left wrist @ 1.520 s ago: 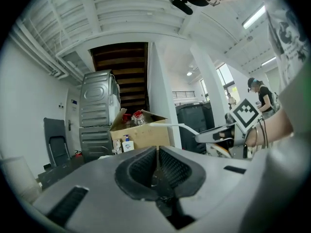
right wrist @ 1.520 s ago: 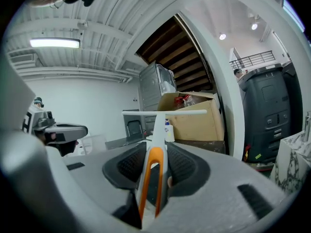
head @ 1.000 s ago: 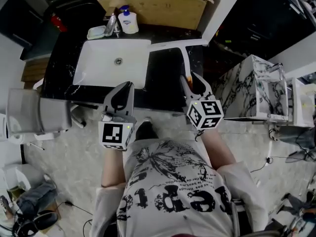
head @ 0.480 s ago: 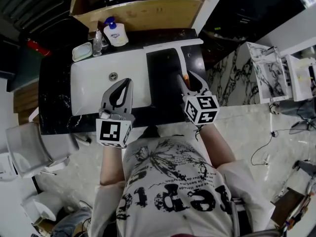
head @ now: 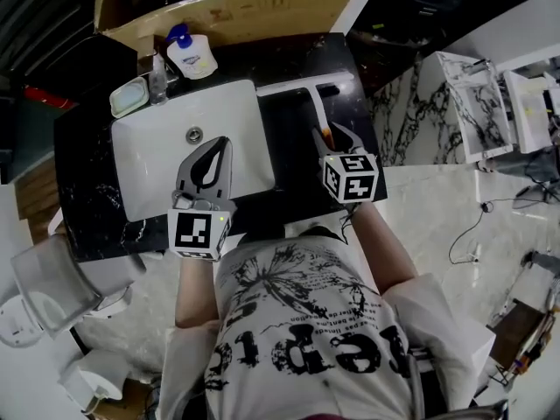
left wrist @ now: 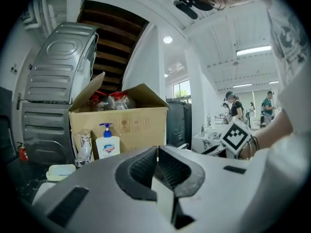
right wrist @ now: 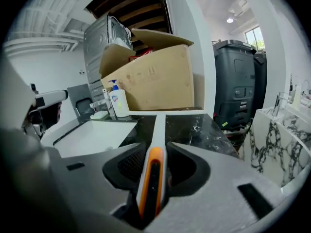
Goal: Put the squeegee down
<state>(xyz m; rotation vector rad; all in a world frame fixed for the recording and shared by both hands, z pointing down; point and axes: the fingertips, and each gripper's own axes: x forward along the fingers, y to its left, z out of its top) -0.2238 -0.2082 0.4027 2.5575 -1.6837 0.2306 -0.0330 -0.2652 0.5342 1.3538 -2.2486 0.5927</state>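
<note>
Both tongs have come forward and down since the earlier head-view frames. The left tongs (head: 219,144) now hang over the white sink basin (head: 140,191). The right tongs (head: 333,133) carry the squeegee (head: 312,103) lower over the black marble tabletop (head: 289,143), right of the basin.

Grip state: the right tongs (right wrist: 155,154) are closed partway on the squeegee's orange-and-white handle (right wrist: 156,144), both pads bearing on it. The left tongs (left wrist: 156,154) are closed pad to pad with nothing between them.

Position of the task item: the squeegee points away from the person. Its white blade lies crosswise near the far edge of the tabletop, just in front of the cardboard box (head: 236,11).

Step in hand, by judgement: the lowering is nearly done and release has not begun. Whether the blade already rests on the tabletop cannot be confirmed. The next move calls for settling the handle flat on the marble, then opening the right tongs and drawing them back toward the near side without dragging the handle.

Differences between views:
- The right gripper view alone shows the pads pressing the handle.
- The left gripper view alone shows the left pads meeting empty.
- The head view alone shows the full T-shape of the squeegee relative to the basin, and the soap bottle (head: 191,52) at the far left.
</note>
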